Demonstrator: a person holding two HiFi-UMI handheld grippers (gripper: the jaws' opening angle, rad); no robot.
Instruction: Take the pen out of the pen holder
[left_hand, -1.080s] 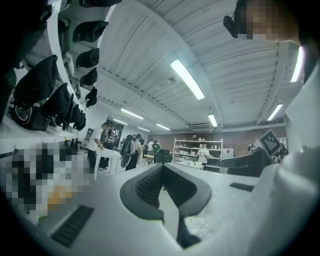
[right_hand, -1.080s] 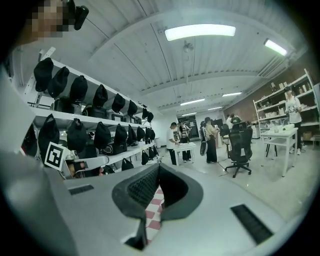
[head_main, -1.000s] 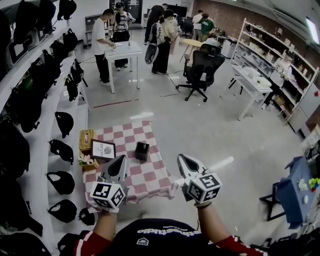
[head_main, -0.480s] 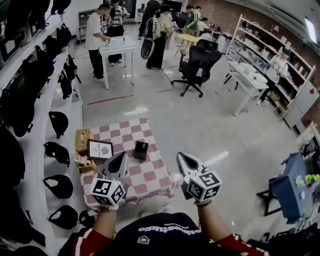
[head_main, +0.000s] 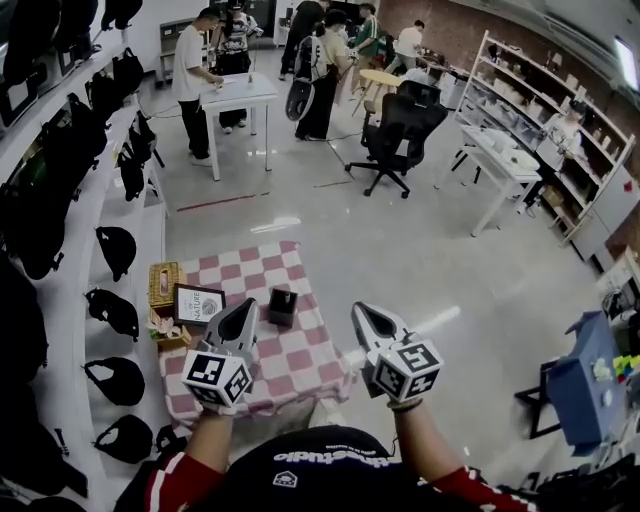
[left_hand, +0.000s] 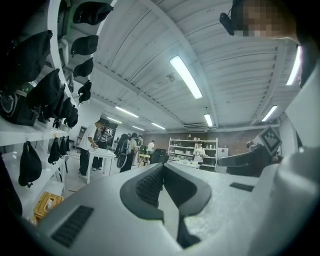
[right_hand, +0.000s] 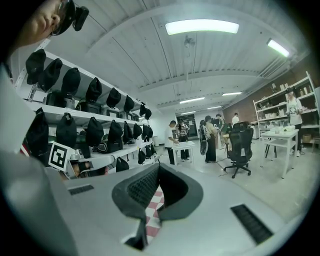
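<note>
Looks like a lab or workshop-style open room, not a home. White wall shelves (head_main: 150, 235) run along the left, loaded with black bags (head_main: 115, 250). At the far end, people (head_main: 192, 75) stand around a white work table (head_main: 240, 95). There's a black office chair (head_main: 405, 120), open storage racks (head_main: 545, 100) on the right, and strip lights (left_hand: 186, 76) overhead.

My left gripper (head_main: 243, 312) and right gripper (head_main: 362, 312) edge slightly forward; the left one now sits closer to the pen holder (head_main: 282, 306) on the checkered cloth (head_main: 305, 352).
</note>
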